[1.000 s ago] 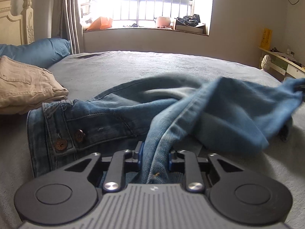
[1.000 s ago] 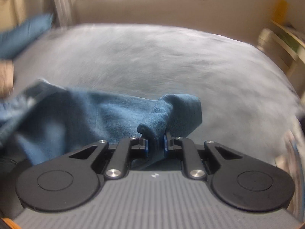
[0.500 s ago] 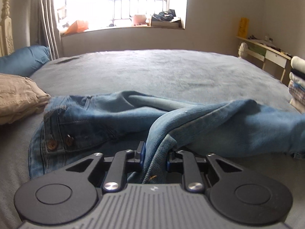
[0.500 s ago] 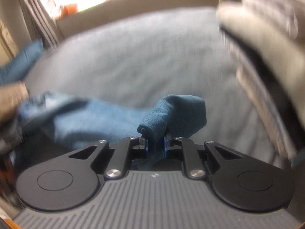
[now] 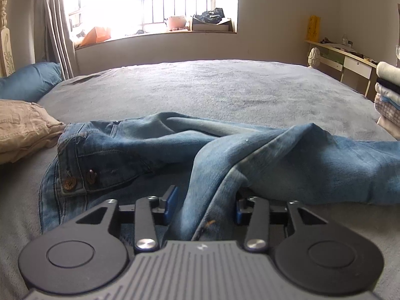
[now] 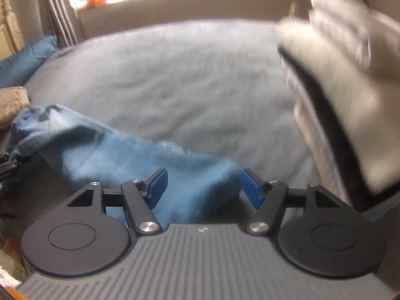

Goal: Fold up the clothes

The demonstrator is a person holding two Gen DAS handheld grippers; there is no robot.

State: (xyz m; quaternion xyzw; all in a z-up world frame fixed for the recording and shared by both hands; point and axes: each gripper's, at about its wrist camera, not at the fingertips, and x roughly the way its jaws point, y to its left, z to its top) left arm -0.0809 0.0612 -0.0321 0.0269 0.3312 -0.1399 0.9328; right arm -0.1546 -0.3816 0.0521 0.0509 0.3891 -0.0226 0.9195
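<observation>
Both grippers' fingers now spread wide, jeans (image 5: 287, 155) released; right view blurred.

No readable text, labels or numbers anywhere; yellow sign (image 5: 314, 28) at 2 o'clock by the far wall too small to read.

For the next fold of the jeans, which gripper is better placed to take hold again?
Probably the left gripper: its jaws stand open around the jeans near the buttoned waistband, in sharp view. The right gripper is open too, but its view is blurred.
</observation>
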